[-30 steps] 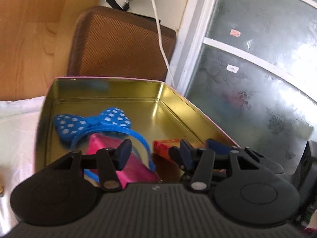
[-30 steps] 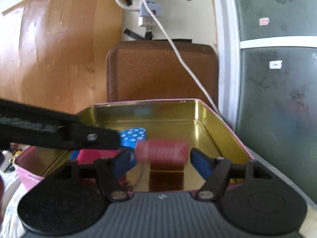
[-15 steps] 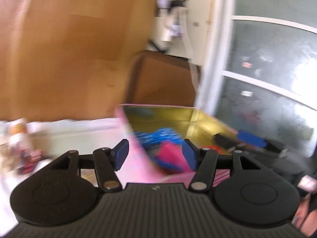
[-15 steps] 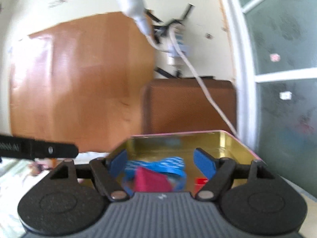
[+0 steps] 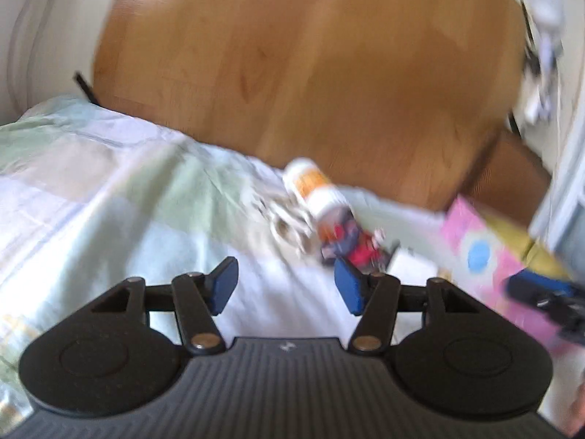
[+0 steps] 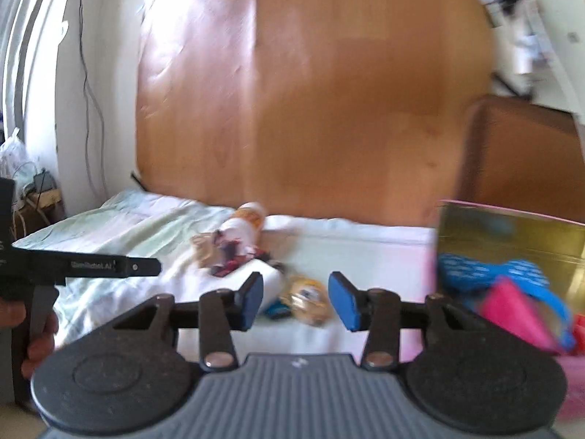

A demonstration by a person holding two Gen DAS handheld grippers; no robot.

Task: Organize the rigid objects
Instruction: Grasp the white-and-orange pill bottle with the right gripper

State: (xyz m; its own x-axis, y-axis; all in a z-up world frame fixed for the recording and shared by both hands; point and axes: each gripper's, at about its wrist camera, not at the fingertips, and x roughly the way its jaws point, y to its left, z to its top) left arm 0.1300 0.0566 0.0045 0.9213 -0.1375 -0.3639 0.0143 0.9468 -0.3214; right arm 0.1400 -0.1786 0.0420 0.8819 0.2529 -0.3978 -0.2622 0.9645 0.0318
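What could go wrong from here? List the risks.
1. The white bottle lies on its side on soft bedding, so it may roll when nudged.
2. The remaining items sit bunched together; the right gripper, jaws closing and empty, could catch two.
3. The tin already holds a headband; another drop may snag it.

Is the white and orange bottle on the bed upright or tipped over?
Tipped over. In both wrist views the bottle lies on its side on the bedsheet, among the small blurred items.
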